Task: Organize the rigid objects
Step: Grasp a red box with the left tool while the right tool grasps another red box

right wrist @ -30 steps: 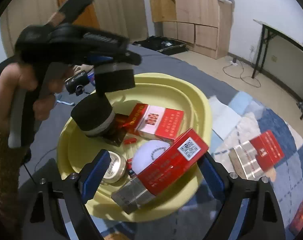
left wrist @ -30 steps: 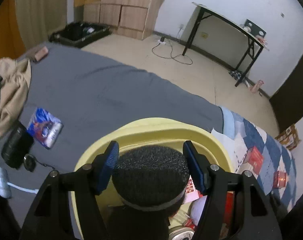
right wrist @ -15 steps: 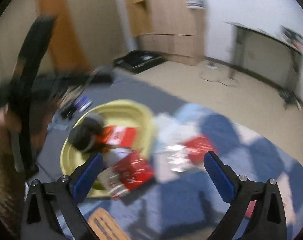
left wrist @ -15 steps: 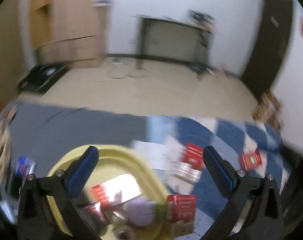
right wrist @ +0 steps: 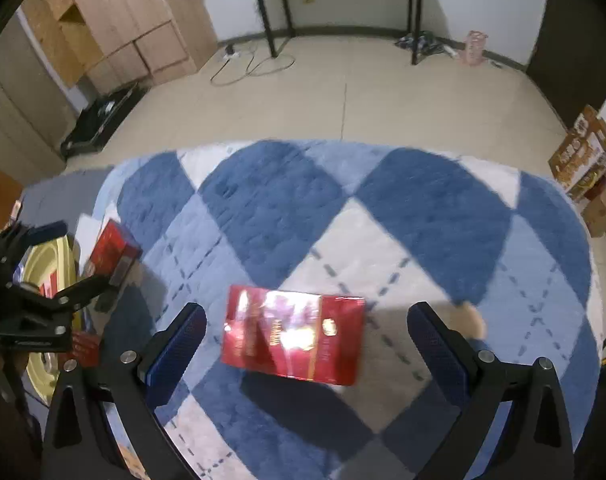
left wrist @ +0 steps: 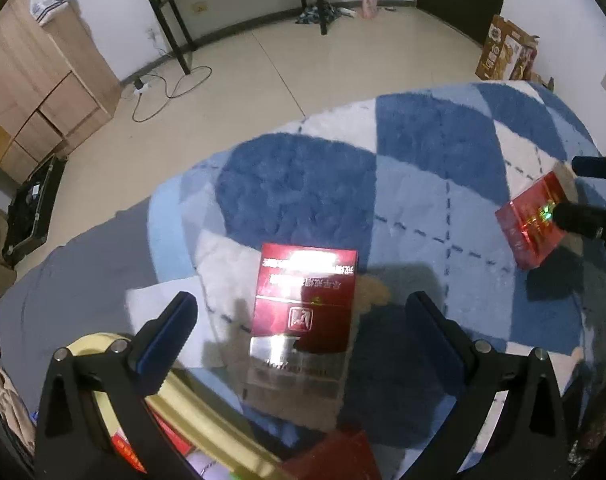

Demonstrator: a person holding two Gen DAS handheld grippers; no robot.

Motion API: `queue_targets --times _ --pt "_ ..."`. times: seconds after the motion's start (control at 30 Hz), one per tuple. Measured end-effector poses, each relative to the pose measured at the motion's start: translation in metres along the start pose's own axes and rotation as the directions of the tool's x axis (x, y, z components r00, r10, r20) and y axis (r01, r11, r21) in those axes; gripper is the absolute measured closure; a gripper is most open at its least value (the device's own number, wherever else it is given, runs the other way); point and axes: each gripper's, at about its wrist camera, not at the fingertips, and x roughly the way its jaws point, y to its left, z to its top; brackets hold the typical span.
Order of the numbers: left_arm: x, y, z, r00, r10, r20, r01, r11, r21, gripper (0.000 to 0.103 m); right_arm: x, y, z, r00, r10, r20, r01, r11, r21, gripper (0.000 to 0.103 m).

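Two hand-held grippers are seen over a bed covered by a blue and white checked blanket [left wrist: 443,152].

The left gripper [left wrist: 303,328] is pointed steeply down with its jaws spread wide; they have just been opening, and nothing is pressed by its blue pads. Between the jaws, lying flat on the blanket, a dark red box [left wrist: 305,296] with a clear, shiny lower end is seen, untouched by either pad. It is placed near the blanket's left edge, where the grey sheet [left wrist: 95,256] begins. Just beside that edge, the rim of a yellow basin [left wrist: 207,412] is shown at the bottom left, with red packets partly visible inside it.

The right gripper [right wrist: 307,332] is likewise held wide open, its jaws having just been opening, and nothing is gripped. A second red box [right wrist: 293,340] is seen lying flat on the blanket between its jaws, clear of both pads, roughly in the middle of the blanket's near half; its print is blurred by glare. In the left wrist view the same box [left wrist: 531,224] is seen near the blanket's right edge, with the right gripper's dark fingers [left wrist: 583,220] around it.

In the right wrist view the left gripper [right wrist: 43,280] is seen at the far left, above the basin [right wrist: 43,264] and the first box [right wrist: 113,250].
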Motion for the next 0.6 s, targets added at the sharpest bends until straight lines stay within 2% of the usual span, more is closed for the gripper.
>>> queue_targets --times 0.1,0.3,0.33,0.37,0.4,0.43,0.5,0.53,0.6 --pt "0.01 -0.001 -0.001 1.0 0.0 -0.014 0.0 1.0 0.006 0.0 0.024 0.005 -0.001 0.998 -0.018 -0.063 0.016 0.999 -0.031 0.0" --pt "0.024 -0.005 0.001 0.999 0.029 -0.026 -0.029 0.999 0.029 0.001 0.062 0.008 -0.002 0.988 -0.083 -0.134 0.076 0.996 -0.055 0.0" --pt "0.027 -0.005 0.001 0.999 0.027 -0.024 -0.027 0.999 0.018 0.004 0.067 0.011 -0.002 0.986 -0.09 -0.138 0.081 0.994 -0.07 0.0" --pt "0.029 -0.005 0.0 0.999 0.018 -0.027 -0.018 1.0 0.001 0.012 0.071 0.013 -0.001 0.985 -0.102 -0.139 0.091 0.992 -0.082 0.0" --pt "0.03 -0.003 -0.001 1.0 -0.002 -0.03 0.001 1.0 -0.025 0.042 0.075 0.016 -0.002 0.984 -0.116 -0.136 0.104 0.99 -0.095 0.0" --pt "0.03 -0.002 0.0 0.999 -0.021 -0.03 0.019 0.999 -0.046 0.042 0.078 0.019 -0.002 0.984 -0.126 -0.126 0.111 0.987 -0.118 0.001" --pt "0.02 -0.002 -0.003 1.0 0.013 0.008 -0.013 0.998 -0.056 0.043 0.08 0.027 -0.002 0.985 -0.138 -0.1 0.12 0.978 -0.172 0.006" --pt "0.012 -0.004 -0.006 0.999 0.041 0.035 -0.04 0.998 -0.045 0.043 0.08 0.03 0.0 0.988 -0.128 -0.083 0.111 0.977 -0.184 0.013" --pt "-0.015 0.002 -0.015 0.993 0.065 0.098 -0.059 0.996 -0.064 0.044 0.081 0.031 0.002 0.994 -0.098 -0.056 0.087 0.98 -0.179 0.014"
